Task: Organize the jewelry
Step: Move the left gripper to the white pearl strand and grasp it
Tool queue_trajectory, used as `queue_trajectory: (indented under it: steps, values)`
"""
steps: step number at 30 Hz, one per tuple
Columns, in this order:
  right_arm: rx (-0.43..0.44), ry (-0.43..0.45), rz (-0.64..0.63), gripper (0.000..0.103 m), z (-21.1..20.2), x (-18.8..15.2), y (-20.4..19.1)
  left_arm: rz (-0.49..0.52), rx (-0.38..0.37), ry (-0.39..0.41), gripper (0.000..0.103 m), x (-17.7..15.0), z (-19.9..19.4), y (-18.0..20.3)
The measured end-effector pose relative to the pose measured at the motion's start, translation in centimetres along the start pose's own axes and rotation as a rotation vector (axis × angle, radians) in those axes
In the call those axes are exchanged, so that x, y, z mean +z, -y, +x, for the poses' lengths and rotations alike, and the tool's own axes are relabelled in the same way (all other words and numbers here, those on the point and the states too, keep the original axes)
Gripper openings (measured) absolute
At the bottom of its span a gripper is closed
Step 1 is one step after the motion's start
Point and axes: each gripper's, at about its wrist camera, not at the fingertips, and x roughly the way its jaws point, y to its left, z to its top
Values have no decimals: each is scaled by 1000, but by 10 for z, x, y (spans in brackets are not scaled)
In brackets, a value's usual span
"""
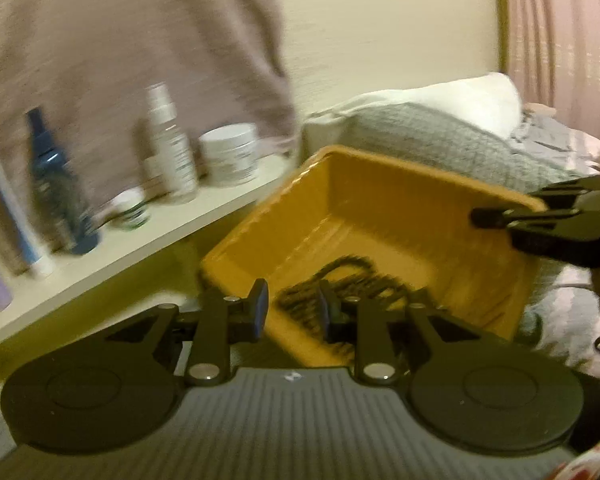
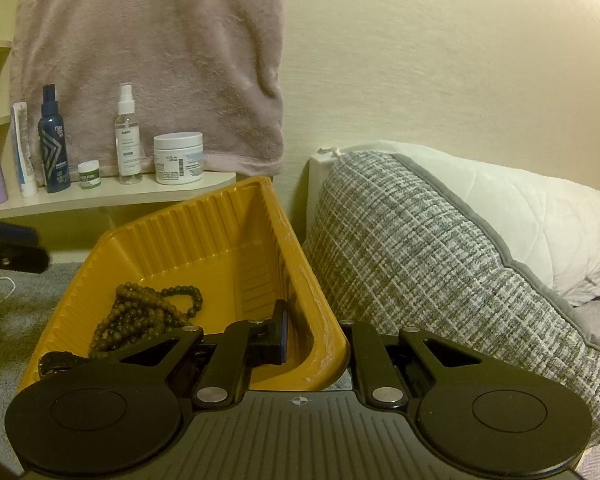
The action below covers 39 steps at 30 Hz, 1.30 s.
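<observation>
Right hand-held gripper (image 2: 314, 322): clenched tight on the near corner wall of a yellow-orange plastic tray with ribbed sides (image 2: 204, 232). One finger inside the tray, flat against the wall. Other finger outside, mostly hidden behind the corner. Almost no gap between them, only the thin wall.

Left hand-held gripper (image 1: 292, 304): let go, fingers a little way apart. One finger outside the tray's edge, the other inside, down by the beads. Tray wall between the two fingers, not squeezed. Very blurry picture on this side, so hard to tell whether a finger touches the beads.

Long string of small dark brown round beads (image 2: 148, 312): heaped in a loose pile on the tray's floor, toward the left side in the right wrist view. Beside it, a dark strap-like thing near the tray's front edge, too hidden to name.

Behind the tray: a pale shelf (image 2: 112, 196) with bottles and jars standing in a row, and a dusty pink towel (image 2: 148, 60) hanging on the wall above. To the right of the tray, touching its side: a grey and white checked pillow (image 2: 420, 260).
</observation>
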Motion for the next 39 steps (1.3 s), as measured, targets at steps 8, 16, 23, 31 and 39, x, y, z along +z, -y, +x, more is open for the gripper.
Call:
queue_trajectory:
  steps: [8, 16, 23, 31, 39]
  values:
    - [-1, 2, -9, 12, -1, 1, -1, -117, 141, -47, 24, -42, -19, -47]
    - [-3, 2, -11, 12, -2, 1, -2, -159, 274, -113, 24, -78, -32, -87]
    - [-5, 0, -15, 12, -2, 1, -2, -133, 293, -154, 24, -91, -27, -104]
    - [-4, 0, -17, 12, -2, 1, -2, -55, 263, -191, 24, -95, -9, -107]
    - [-5, -6, -17, 13, 1, 1, 0, -4, 218, -212, 18, -92, 17, -107]
